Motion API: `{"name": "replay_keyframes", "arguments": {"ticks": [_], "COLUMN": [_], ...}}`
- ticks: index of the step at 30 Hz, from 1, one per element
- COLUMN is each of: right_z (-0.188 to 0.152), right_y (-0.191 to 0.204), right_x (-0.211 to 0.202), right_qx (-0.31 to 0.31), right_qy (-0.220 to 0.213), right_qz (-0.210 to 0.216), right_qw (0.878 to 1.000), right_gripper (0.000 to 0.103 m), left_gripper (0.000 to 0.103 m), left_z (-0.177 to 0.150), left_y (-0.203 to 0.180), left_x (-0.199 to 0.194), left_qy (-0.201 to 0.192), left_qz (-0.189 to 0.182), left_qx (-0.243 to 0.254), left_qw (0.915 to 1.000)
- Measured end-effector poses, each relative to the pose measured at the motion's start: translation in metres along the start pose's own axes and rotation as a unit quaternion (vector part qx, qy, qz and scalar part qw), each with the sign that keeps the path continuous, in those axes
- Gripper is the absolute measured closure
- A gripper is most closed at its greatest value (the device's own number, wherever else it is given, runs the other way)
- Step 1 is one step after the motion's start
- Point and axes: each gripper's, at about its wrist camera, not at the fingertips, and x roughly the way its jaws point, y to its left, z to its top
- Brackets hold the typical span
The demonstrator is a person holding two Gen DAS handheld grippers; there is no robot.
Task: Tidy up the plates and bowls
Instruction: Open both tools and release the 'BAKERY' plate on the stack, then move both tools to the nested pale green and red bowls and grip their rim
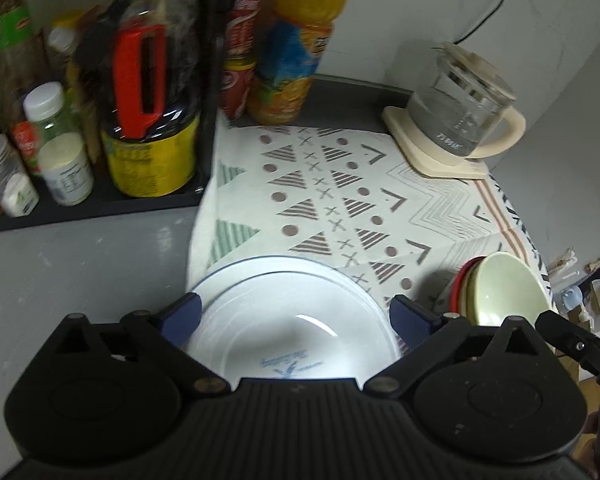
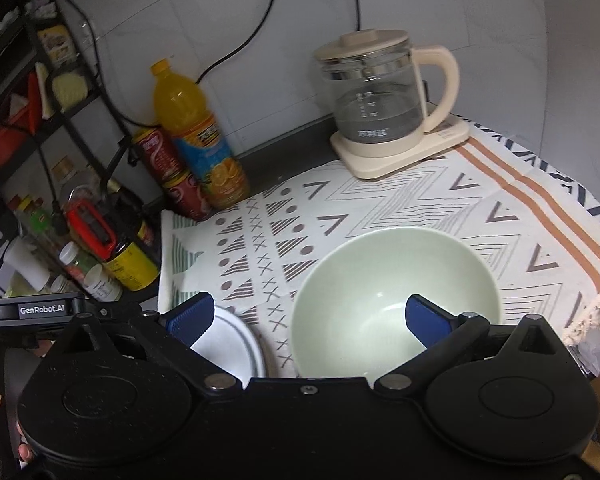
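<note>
A stack of white plates [image 1: 292,312] with a thin blue rim line lies on the patterned cloth [image 1: 340,192], right below my open left gripper [image 1: 296,316], whose blue fingers stand at either side of the stack, holding nothing. To its right stands a stack of bowls with a pale green bowl [image 1: 508,288] on top and a red one under it. In the right wrist view my right gripper [image 2: 308,316] is open above the green bowl [image 2: 392,296]; its right finger [image 2: 428,320] is over the bowl's inside. The white plates [image 2: 228,344] show at the lower left.
A glass kettle [image 2: 376,100] on a cream base sits at the back right. An orange juice bottle [image 2: 196,136] and red cans [image 2: 168,164] stand by the wall. A black rack [image 1: 100,196] with sauce bottles and jars is on the left. The cloth's edge [image 2: 596,296] falls off at the right.
</note>
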Motion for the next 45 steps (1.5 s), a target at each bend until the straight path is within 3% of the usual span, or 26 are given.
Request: {"name": "replay_keyframes", "arguments": {"ticks": [9,12,25,33,37,40,45], "right_z": [0.006,0.007,0.008,0.001,-0.002,-0.004,-0.006], "right_y": [-0.039,-0.055,-0.1,-0.108,-0.112,-0.117,-0.121], "right_x": [-0.008,-0.008,-0.001,0.016,0.027,0.036,0.053], "right_qx": [0.0,0.003,0.002,-0.022,-0.029,-0.028,-0.026], "right_qy": [0.002,0.008,0.05,0.084,0.097,0.115,0.14], "right_qz": [-0.014,-0.023,-0.004,0.014,0.014,0.017,0.015], "right_qw": [1.0,1.0,0.999,0.996,0.995,0.993,0.99], "right_gripper": [0.0,0.0,0.0,0.0,0.001,0.006,0.026], "left_gripper": [0.004,0.004,0.001,0.001,0.001,0.002,0.002], "left_z": [0.005,0.0,-0.014,-0.026,-0.032,-0.036,-0.039], "left_y": [-0.047,-0.07,-0.133,-0.15,-0.149,-0.146,-0.146], "left_x": [0.005,0.004,0.028,0.045,0.057,0.067,0.077], "left_qy": [-0.014,-0.036,0.005,0.014,0.031,0.044,0.041], "left_qz": [-0.01,-0.022,-0.027,-0.001,0.018,0.027,0.037], "left_qx": [0.025,0.045,0.052,0.057,0.035,0.023,0.016], "left_qw": [0.9995,0.9981,0.9983,0.9983,0.9987,0.9984,0.9984]}}
